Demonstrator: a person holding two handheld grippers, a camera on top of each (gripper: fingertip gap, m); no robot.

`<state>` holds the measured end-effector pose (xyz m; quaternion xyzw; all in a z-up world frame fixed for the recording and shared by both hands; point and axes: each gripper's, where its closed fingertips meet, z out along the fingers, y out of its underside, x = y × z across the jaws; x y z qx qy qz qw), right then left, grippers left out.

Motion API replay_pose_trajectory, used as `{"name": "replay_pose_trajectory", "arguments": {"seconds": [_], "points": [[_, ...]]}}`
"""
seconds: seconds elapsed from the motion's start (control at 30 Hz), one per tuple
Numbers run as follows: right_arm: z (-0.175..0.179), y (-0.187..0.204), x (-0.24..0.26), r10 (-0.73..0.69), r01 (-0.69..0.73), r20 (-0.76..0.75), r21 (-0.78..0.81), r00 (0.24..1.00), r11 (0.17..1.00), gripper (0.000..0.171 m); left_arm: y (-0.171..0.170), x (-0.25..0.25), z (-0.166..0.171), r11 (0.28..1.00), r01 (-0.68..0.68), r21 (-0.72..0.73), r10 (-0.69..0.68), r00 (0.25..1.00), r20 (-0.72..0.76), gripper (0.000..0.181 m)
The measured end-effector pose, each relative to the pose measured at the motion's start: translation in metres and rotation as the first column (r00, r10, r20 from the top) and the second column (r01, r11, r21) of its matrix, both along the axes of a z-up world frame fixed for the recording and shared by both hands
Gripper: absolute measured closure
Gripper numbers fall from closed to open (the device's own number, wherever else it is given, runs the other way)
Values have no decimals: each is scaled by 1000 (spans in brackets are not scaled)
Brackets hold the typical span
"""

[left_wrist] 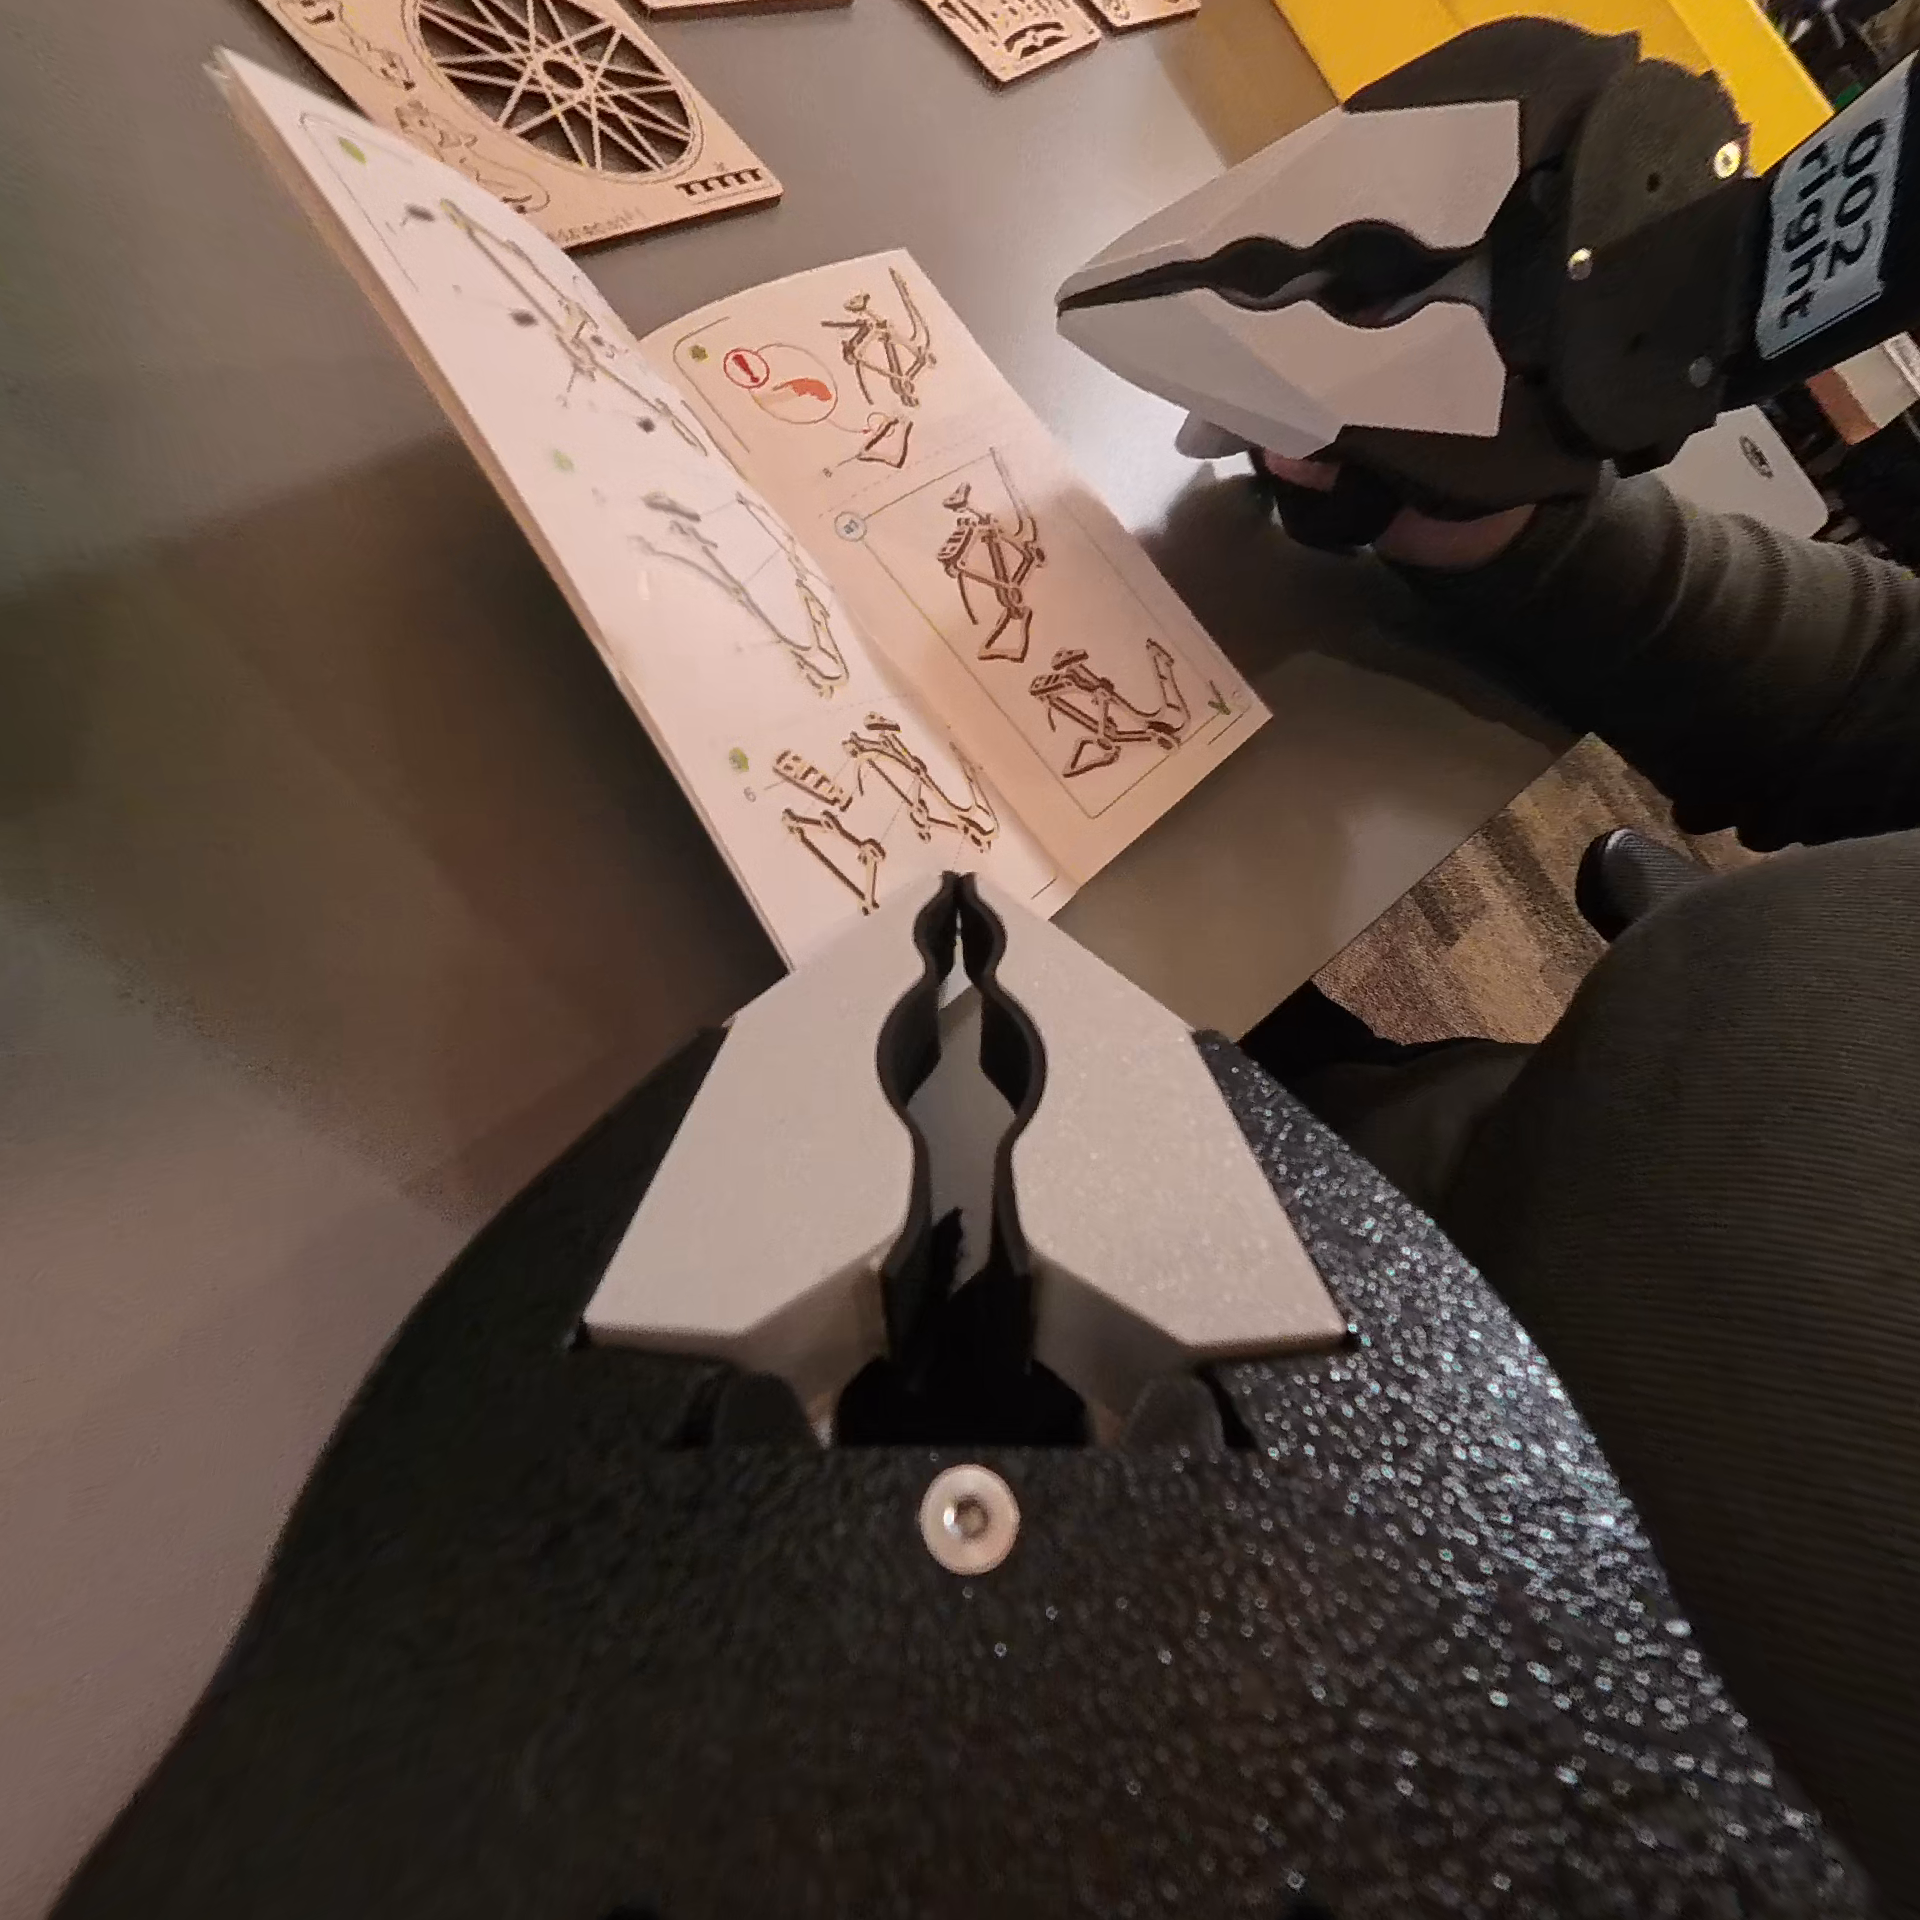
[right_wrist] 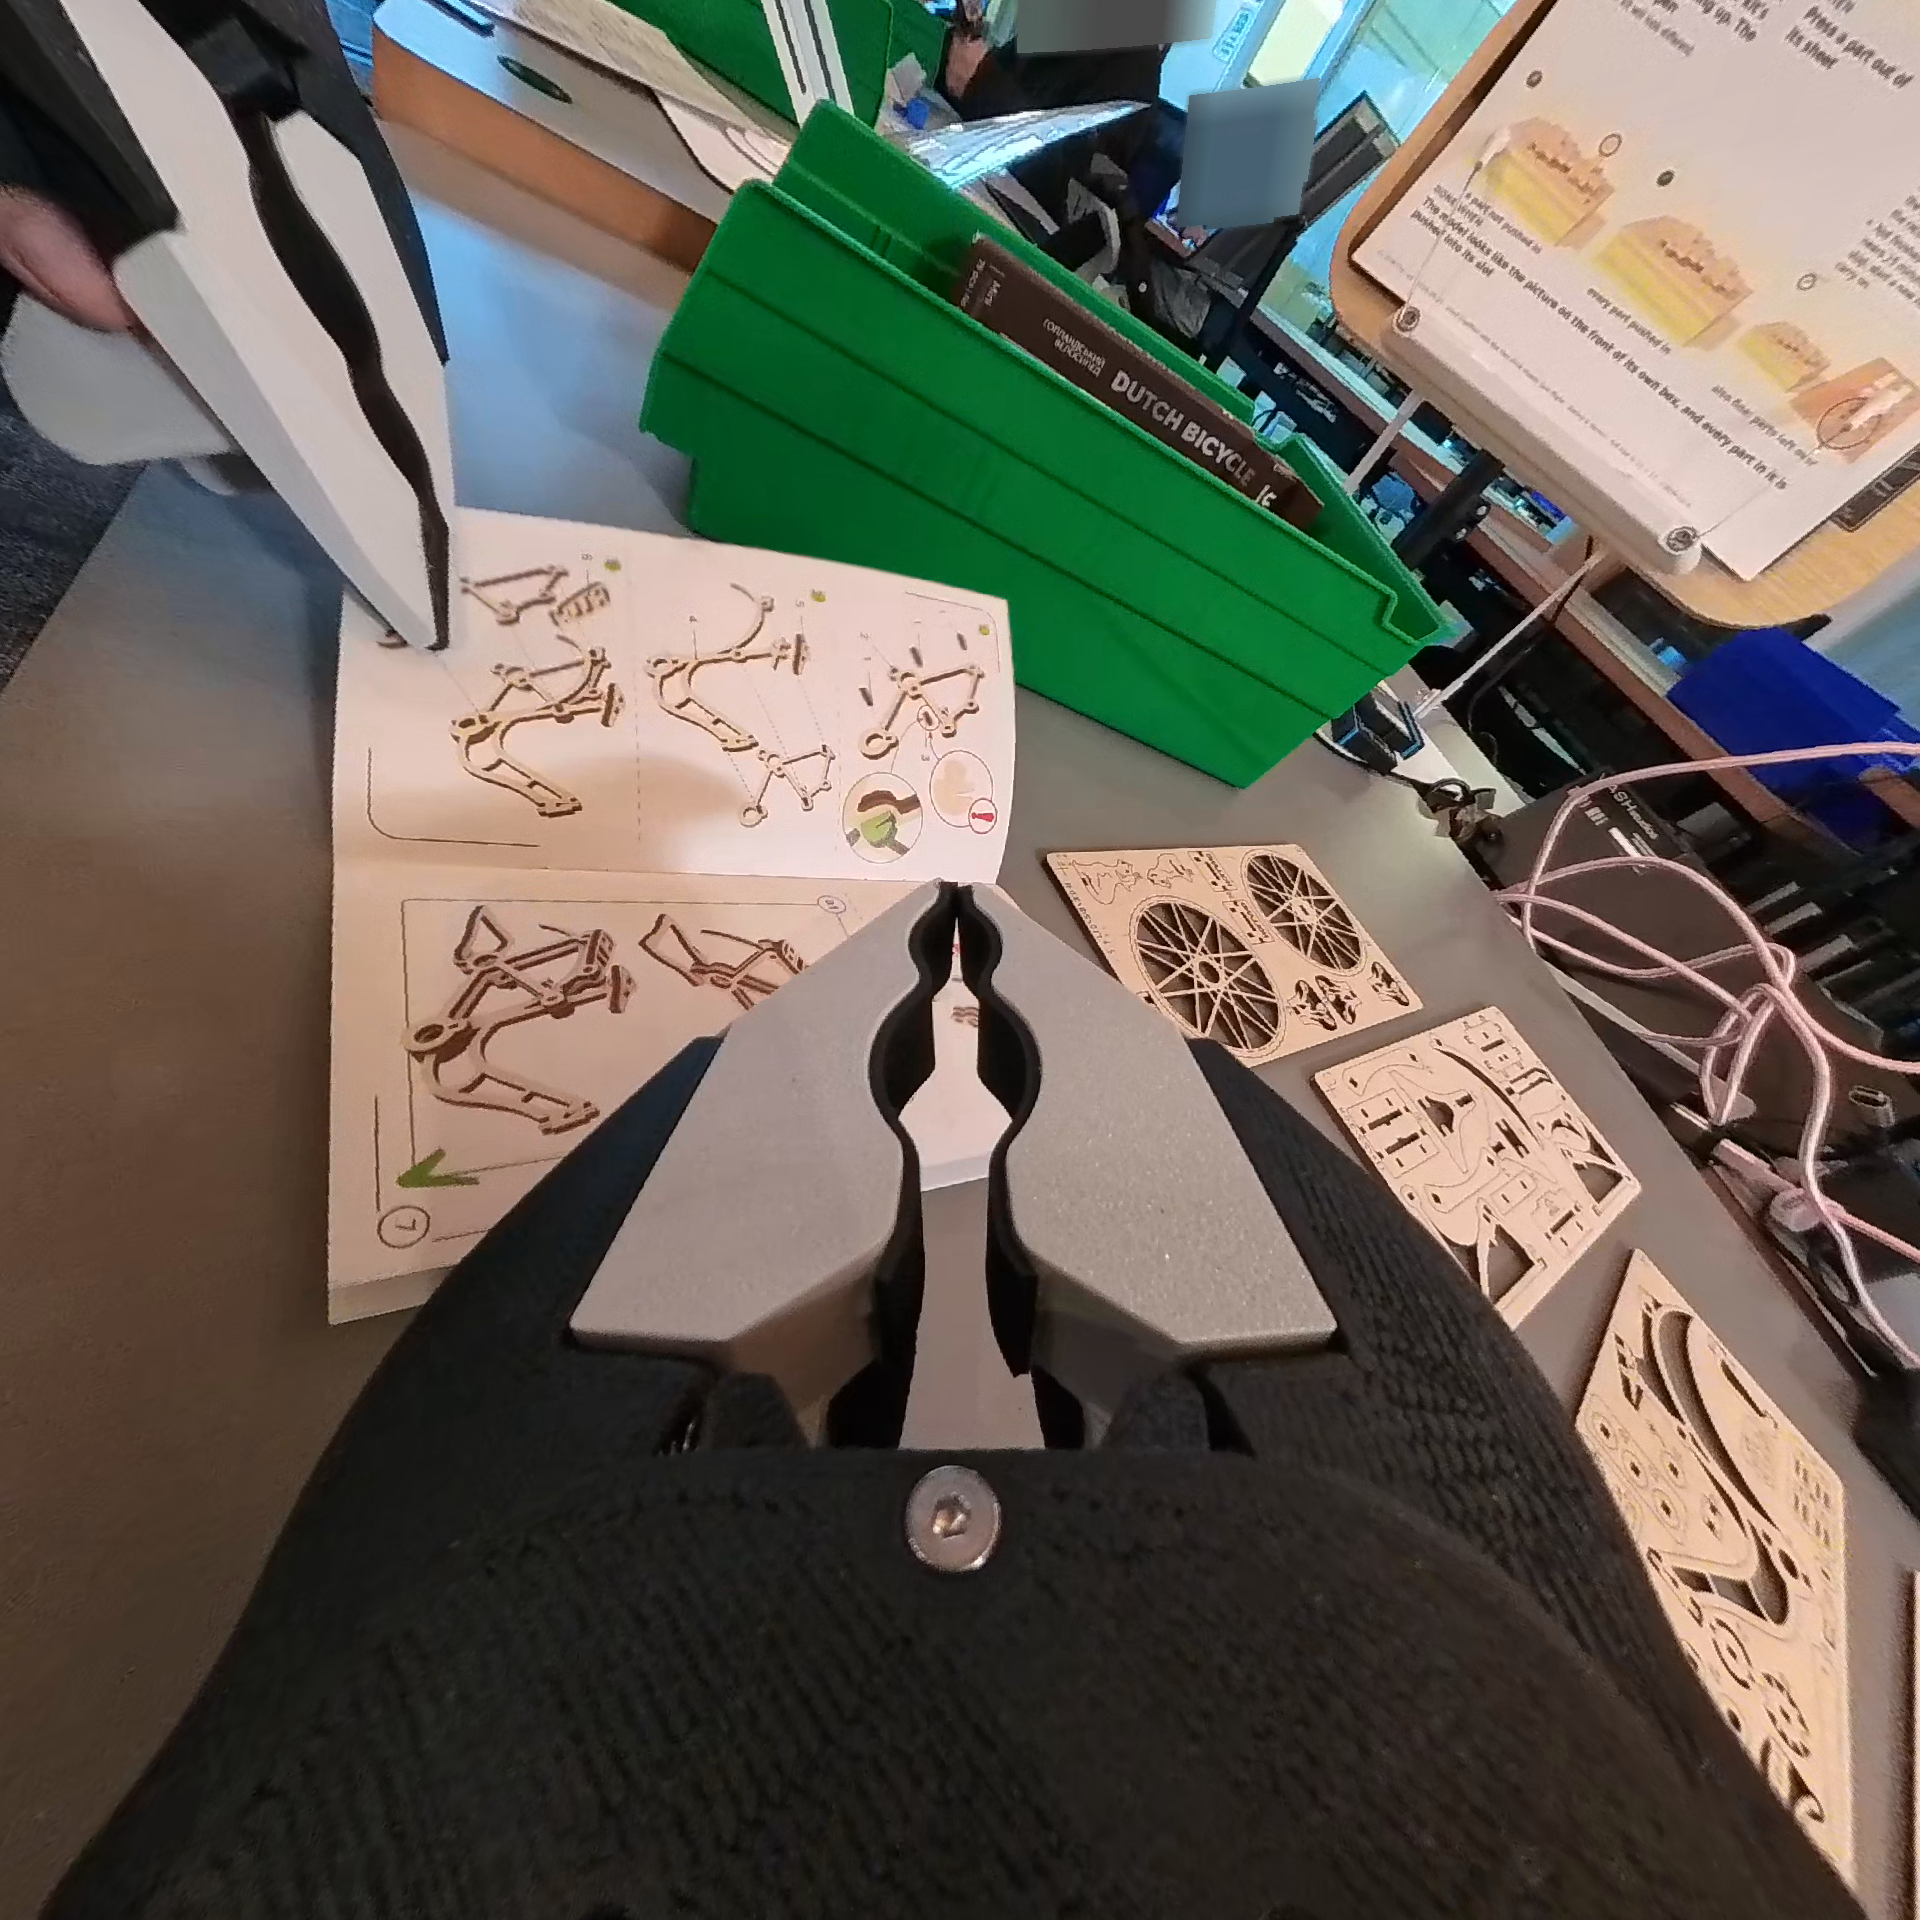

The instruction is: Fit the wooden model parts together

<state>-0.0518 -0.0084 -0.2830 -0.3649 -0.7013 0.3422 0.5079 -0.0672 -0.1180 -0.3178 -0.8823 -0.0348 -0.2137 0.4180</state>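
Currently left gripper (right_wrist: 431,634) is tipping down onto the open booklet (right_wrist: 665,727), fingers together; right gripper (right_wrist: 951,894) is hovering, fingers together, above grey table (right_wrist: 156,935) beside wooden sheets (right_wrist: 1231,951).

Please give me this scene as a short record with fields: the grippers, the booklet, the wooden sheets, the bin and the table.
left gripper: shut, tip at the corner of the booklet's raised page
right gripper: shut, empty, over the booklet
instruction booklet: open on the table, one page lifted
wooden part sheets: flat in a row to the right of the booklet; parts not yet pressed out
green bin: behind the booklet, holds a dark box
table: grey
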Motion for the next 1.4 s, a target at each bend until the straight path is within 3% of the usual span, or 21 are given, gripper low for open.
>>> {"name": "replay_pose_trajectory", "arguments": {"seconds": [0.6,0.77,0.87,0.93,1.03,1.13,1.2,1.27,1.4], "points": [[9,2,2,-7,7,-42,-2,999,1000,171,4,35,38,982,116,150,-116,993,-8,181],[8,1,3,0,1,-43,6,999,1000,171,9,50,62,941,172,292,-163,985,-53,181],[6,0,4,8,-7,-36,13,999,1000,171,15,63,85,875,216,434,-171,975,-140,181],[5,-1,4,13,-12,-35,20,999,1000,171,20,61,103,825,220,521,-96,962,-254,181],[9,2,6,1,3,-61,64,998,998,171,26,34,144,716,149,682,170,910,-378,181],[16,20,12,-45,61,-109,148,993,987,171,23,-7,176,568,64,821,462,800,-383,181],[18,46,20,-108,133,-136,191,985,973,171,26,-33,180,511,31,859,593,711,-378,181],[18,81,29,-196,219,-146,165,970,962,171,35,-49,175,496,1,868,625,694,-358,181],[23,162,57,-425,422,-155,-51,892,905,171,55,-48,172,433,20,901,553,784,-283,181]]}}
